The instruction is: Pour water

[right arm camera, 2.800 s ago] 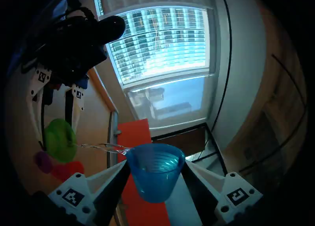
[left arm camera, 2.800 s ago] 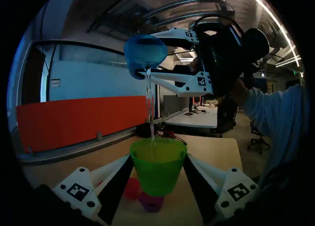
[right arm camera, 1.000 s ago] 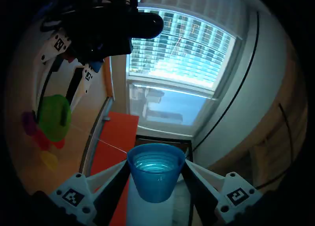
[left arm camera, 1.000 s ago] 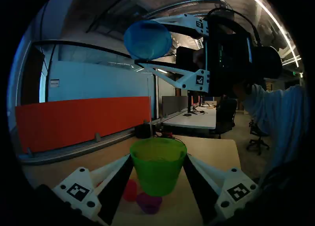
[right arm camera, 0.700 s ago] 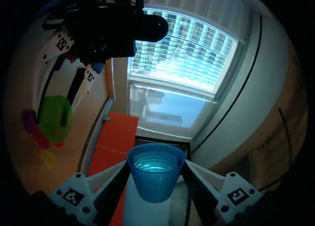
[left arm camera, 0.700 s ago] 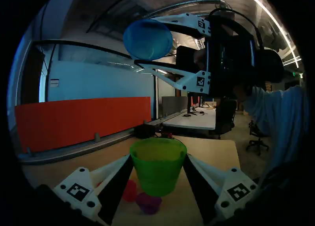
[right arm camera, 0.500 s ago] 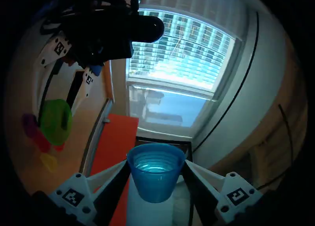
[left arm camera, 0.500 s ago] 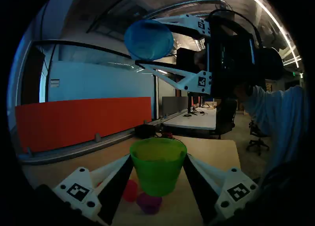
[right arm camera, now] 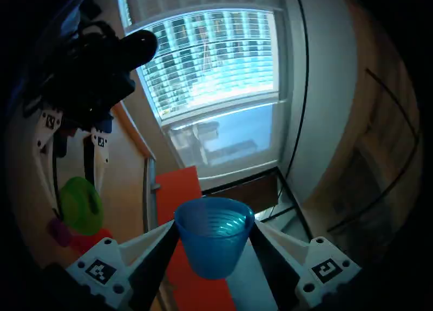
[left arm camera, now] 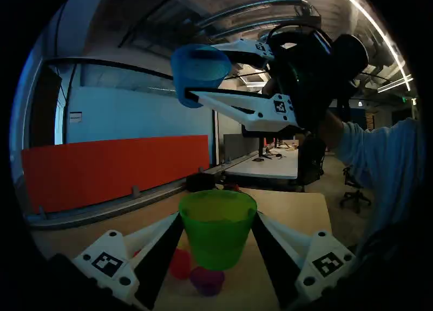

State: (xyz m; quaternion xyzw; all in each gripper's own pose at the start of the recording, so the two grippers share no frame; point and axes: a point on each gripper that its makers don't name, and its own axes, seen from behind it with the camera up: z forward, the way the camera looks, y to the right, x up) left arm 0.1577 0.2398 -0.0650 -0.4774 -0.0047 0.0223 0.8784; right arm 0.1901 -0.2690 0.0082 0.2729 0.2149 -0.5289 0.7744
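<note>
My left gripper (left arm camera: 217, 240) is shut on a green cup (left arm camera: 217, 232) held upright above the wooden table (left arm camera: 292, 202). High above it, in the left gripper view, my right gripper (left arm camera: 203, 75) holds a blue cup (left arm camera: 197, 72), tipped partly back with its mouth turned up and to the side; no water falls from it. In the right gripper view the blue cup (right arm camera: 213, 243) sits between the two white fingers of my right gripper (right arm camera: 213, 246). There the green cup (right arm camera: 81, 205) and my left gripper (right arm camera: 73, 194) appear at the left.
Small pink (left arm camera: 179, 263) and purple (left arm camera: 207, 281) cups sit on the table below the green cup. An orange partition (left arm camera: 108, 170) runs behind the table. A sleeved arm (left arm camera: 373, 159) holds the right gripper. A bright window with blinds (right arm camera: 216, 67) lies beyond the blue cup.
The stream of water from the blue cup into the green cup has stopped. The blue cup tilted to steep, then rotated back toward upright. The green cup has stayed in place.
</note>
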